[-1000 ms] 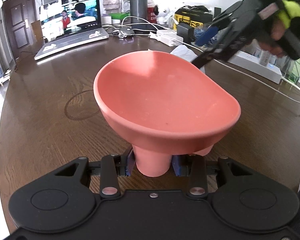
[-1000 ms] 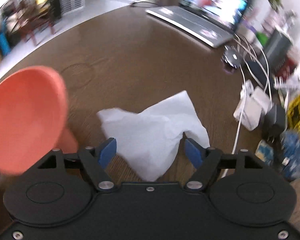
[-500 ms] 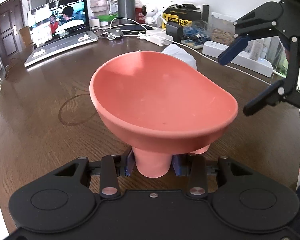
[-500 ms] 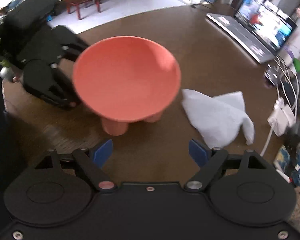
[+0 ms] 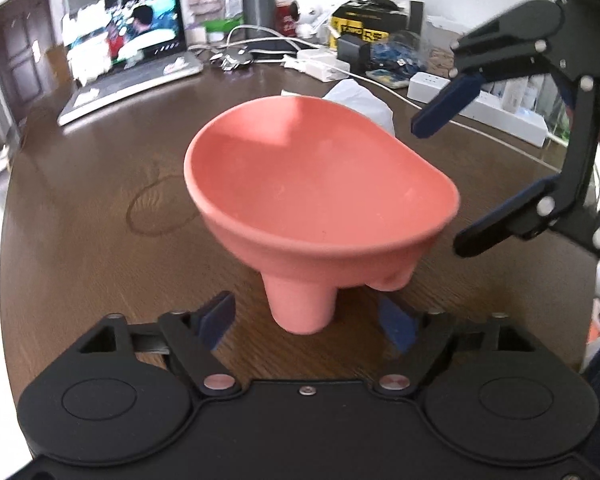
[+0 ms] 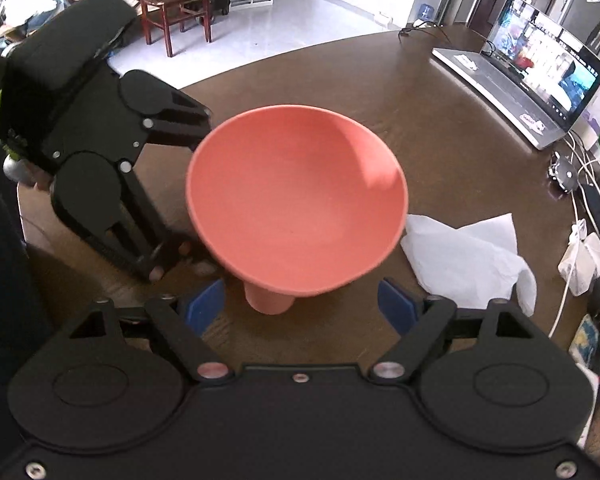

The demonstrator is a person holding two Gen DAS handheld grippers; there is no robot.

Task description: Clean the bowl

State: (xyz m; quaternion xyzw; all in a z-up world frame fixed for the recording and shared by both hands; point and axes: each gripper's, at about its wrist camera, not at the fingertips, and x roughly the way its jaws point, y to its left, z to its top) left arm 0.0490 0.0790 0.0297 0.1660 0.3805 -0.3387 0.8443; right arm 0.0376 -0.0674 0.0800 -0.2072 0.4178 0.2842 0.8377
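Where tile floor [image 6: 284,20] shows, table [image 6: 380,92] ends.

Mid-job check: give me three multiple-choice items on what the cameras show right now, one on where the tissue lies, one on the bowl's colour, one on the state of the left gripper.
1. Where does the white tissue lie?
A. Inside the bowl
B. On the table beside the bowl
C. On the laptop keyboard

2. What colour is the bowl?
A. Salmon pink
B. Dark green
C. White

3. How does the left gripper stand?
A. Shut on the bowl's leg
B. Shut on the tissue
C. Open, a finger on each side of the bowl's leg, apart from it

Answers:
1. B: the right wrist view shows the tissue flat on the brown table, next to the bowl on the laptop's side.
2. A: the bowl is salmon pink in both views.
3. C: the left wrist view shows a gap between each blue pad and the leg.
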